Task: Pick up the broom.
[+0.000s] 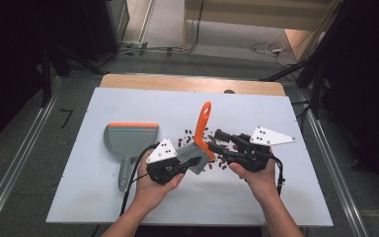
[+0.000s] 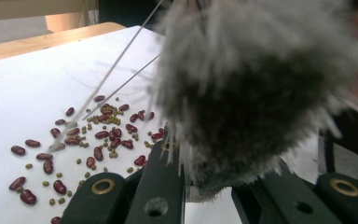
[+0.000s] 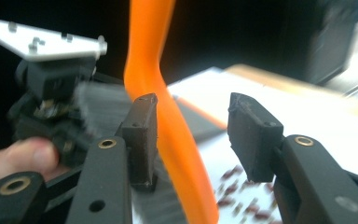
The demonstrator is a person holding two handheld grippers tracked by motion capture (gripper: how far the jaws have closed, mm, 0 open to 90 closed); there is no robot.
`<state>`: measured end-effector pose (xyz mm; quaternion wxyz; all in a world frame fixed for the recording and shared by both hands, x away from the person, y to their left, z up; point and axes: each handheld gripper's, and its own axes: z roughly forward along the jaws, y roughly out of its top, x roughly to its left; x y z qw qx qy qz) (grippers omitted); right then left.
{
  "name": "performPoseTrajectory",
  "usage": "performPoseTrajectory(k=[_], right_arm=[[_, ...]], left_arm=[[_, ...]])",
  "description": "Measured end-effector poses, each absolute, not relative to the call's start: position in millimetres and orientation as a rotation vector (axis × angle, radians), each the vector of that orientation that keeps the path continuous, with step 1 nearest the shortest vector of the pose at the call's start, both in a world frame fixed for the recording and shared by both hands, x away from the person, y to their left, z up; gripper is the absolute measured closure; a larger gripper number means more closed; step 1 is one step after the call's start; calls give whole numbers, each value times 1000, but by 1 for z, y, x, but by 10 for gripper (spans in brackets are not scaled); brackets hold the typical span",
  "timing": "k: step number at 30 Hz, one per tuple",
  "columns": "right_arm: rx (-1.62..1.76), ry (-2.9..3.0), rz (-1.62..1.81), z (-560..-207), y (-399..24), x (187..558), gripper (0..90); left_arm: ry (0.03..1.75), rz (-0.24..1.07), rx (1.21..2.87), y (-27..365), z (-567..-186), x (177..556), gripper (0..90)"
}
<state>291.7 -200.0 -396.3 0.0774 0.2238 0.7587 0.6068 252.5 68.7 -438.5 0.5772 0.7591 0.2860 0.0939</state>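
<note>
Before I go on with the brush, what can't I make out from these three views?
- Left tool's contact with the brush: in the left gripper view the grey bristles cover the jaw tips.
- Right tool: jaws stand either side of the orange handle; whether a pad touches it is unclear.
- Beans: partly hidden by brush and tools in the high view; blurred in the right gripper view.
- Dustpan: handle end hidden behind the left hand.

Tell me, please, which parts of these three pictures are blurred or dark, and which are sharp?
High view: the white table is evenly lit and fairly sharp, the room around it dark. Left gripper view: the grey bristles are soft and close to the lens, the beans beyond them crisp. Right gripper view: the orange brush handle and the beans behind it are smeared, the background black.
</note>
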Motion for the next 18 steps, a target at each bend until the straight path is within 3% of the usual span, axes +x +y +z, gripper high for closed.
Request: performPoseTrajectory(k=[7,18], right_arm=[[561,2461,1902,-408,-196,297,508],[460,2603,2023,-421,-184,299,595]], left_arm=[[578,127,1792,78,-438,256,854],[438,-25,1814,77,-440,257,853]])
